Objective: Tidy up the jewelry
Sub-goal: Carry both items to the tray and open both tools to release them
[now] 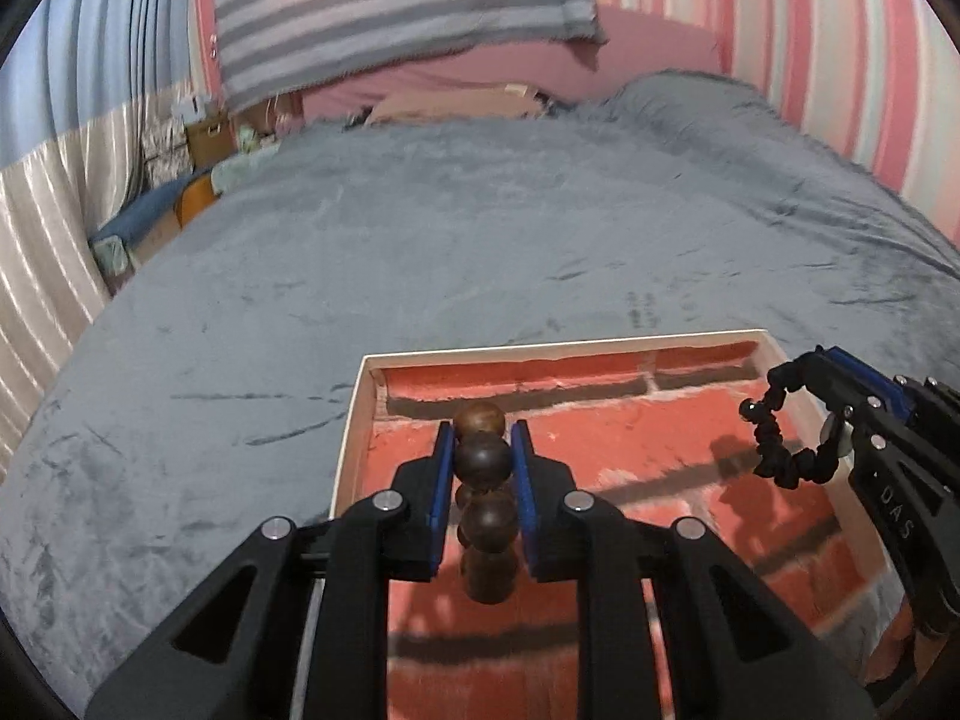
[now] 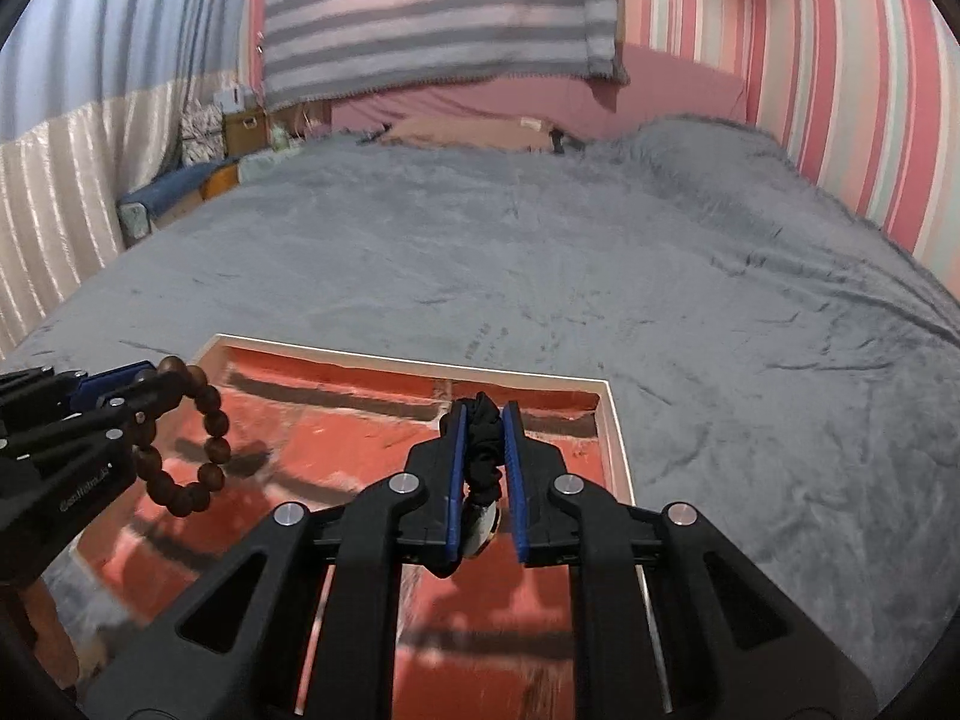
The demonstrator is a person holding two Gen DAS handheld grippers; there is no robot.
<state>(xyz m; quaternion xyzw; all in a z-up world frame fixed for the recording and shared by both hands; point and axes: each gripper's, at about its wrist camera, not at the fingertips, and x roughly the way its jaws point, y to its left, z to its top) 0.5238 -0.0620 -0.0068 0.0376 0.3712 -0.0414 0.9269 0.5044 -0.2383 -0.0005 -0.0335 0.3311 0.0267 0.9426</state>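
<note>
Pinching a wooden bead bracelet [image 1: 483, 501] between its blue pads, my left claw [image 1: 483, 450] hangs over the red-lined box [image 1: 354, 420] near its left edge. My right claw [image 2: 485, 420] grips a black scrunchie [image 2: 483, 450] by the right edge, on the grey bed [image 1: 420, 240].

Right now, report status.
Left gripper shut on wooden bead bracelet. Right gripper shut on black bracelet. Both over the red-lined tray. Nothing in the way.
</note>
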